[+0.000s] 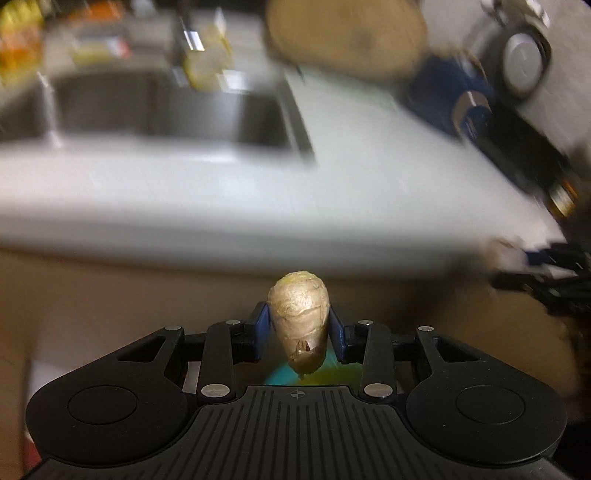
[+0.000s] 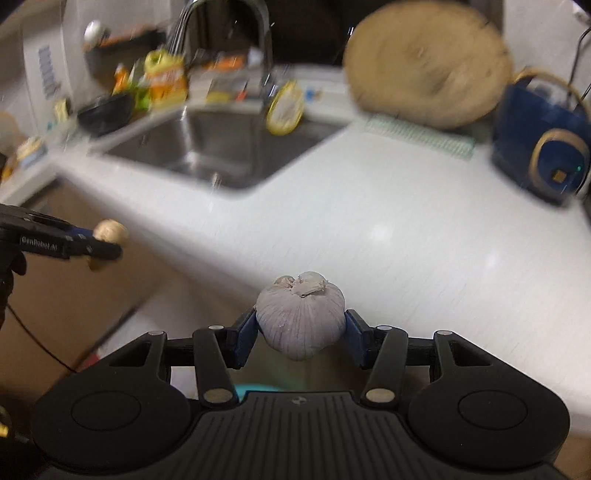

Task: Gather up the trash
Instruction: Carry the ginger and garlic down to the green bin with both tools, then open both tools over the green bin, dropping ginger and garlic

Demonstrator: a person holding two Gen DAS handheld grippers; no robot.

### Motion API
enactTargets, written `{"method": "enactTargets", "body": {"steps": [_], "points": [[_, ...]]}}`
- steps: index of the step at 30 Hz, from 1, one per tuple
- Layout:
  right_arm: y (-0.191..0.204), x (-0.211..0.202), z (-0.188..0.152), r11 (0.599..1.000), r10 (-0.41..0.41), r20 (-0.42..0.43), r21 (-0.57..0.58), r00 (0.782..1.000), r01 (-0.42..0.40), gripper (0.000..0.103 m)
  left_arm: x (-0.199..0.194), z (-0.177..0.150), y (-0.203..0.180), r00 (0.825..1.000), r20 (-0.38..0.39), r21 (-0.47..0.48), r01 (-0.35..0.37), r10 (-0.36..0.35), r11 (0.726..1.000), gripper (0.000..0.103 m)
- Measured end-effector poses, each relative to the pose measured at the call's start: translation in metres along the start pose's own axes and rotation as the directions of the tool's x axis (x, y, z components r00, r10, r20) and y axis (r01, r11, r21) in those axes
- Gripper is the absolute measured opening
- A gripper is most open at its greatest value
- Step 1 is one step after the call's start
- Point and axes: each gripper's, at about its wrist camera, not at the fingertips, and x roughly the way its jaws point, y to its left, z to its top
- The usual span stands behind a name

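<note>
Left gripper is clamped on a piece of ginger, blue pads pressing both sides, ginger standing roughly upright btwn them w/ its cut yellowish end up top. It hangs in front of the tabletop edge, over the beige cabinet front, not above the white surface. Right gripper is clamped on a garlic bulb, pads tight on left & right of the bulb, papery stem tip facing up; bulb sits over the near edge of the tabletop. In the right wrist view the left gripper shows at far left w/ the ginger poking out, off the tabletop edge & well apart from the garlic. In the left wrist view the right gripper shows at the right edge, blurred, w/ something pale at its tip. Behind: steel sink set into the tabletop w/ a curved faucet, yellow bottle & other blurred items behind the sink. Round wooden board leans at the back, a pale green mat below it, blue appliance at right. A teal-yellow blur shows under both grippers; can't tell what it is.
</note>
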Motion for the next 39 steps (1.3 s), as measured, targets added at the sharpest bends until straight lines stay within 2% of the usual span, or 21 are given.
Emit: {"method": "enactTargets", "body": {"steps": [2,4,7,9,12,14,17,21,25,30,33,36,39], "points": [[0.012,0.016,-0.021,1.000,-0.005,-0.069,0.007,0.998,0.005,0.051,0.032,-0.027,0.001,0.995,-0.090,-0.047,0.049,-0.053,0.998,0.039],[0.021,0.036,-0.043,1.000,-0.017,-0.144,0.016,0.989,0.020,0.051,0.074,-0.056,0.002,0.976,-0.187,-0.120,0.086,-0.108,0.989,0.039],[0.029,0.068,-0.076,0.998,-0.053,-0.261,0.011,0.964,0.058,0.051,0.144,-0.095,-0.003,0.940,-0.311,-0.179,0.085,-0.139,0.980,0.039],[0.032,0.086,-0.097,0.998,-0.060,-0.329,0.014,0.942,0.068,0.051,0.187,-0.116,-0.002,0.925,-0.343,-0.256,0.078,-0.166,0.964,0.039],[0.032,0.104,-0.123,0.996,-0.064,-0.400,0.025,0.914,0.081,0.050,0.243,-0.136,0.005,0.907,-0.370,-0.387,0.048,-0.202,0.921,0.038],[0.031,0.115,-0.135,0.995,-0.059,-0.427,0.043,0.902,0.085,0.050,0.274,-0.146,0.006,0.906,-0.398,-0.371,-0.014,-0.145,0.929,0.038],[0.030,0.134,-0.152,0.993,-0.059,-0.464,0.061,0.884,0.098,0.050,0.296,-0.156,0.008,0.915,-0.390,-0.349,-0.045,-0.102,0.936,0.038],[0.032,0.150,-0.168,0.995,-0.062,-0.483,0.034,0.873,0.090,0.050,0.289,-0.157,0.015,0.925,-0.364,-0.381,-0.044,-0.106,0.924,0.038],[0.032,0.166,-0.169,0.997,-0.052,-0.486,0.029,0.873,0.076,0.050,0.255,-0.156,0.022,0.936,-0.335,-0.402,-0.040,-0.106,0.915,0.038],[0.038,0.185,-0.158,1.000,-0.011,-0.448,0.011,0.894,0.018,0.051,0.217,-0.150,0.024,0.941,-0.338,-0.363,-0.109,-0.021,0.926,0.038],[0.044,0.207,-0.154,1.000,0.027,-0.443,0.007,0.896,-0.027,0.051,0.202,-0.146,0.021,0.942,-0.334,-0.313,-0.146,0.035,0.938,0.038],[0.050,0.237,-0.155,0.998,0.055,-0.458,0.005,0.887,-0.059,0.051,0.193,-0.140,0.019,0.942,-0.329,-0.295,-0.163,0.060,0.942,0.038],[0.054,0.251,-0.153,0.997,0.078,-0.493,0.019,0.866,-0.079,0.051,0.186,-0.133,0.014,0.948,-0.312,-0.280,-0.159,0.067,0.947,0.038]]}}
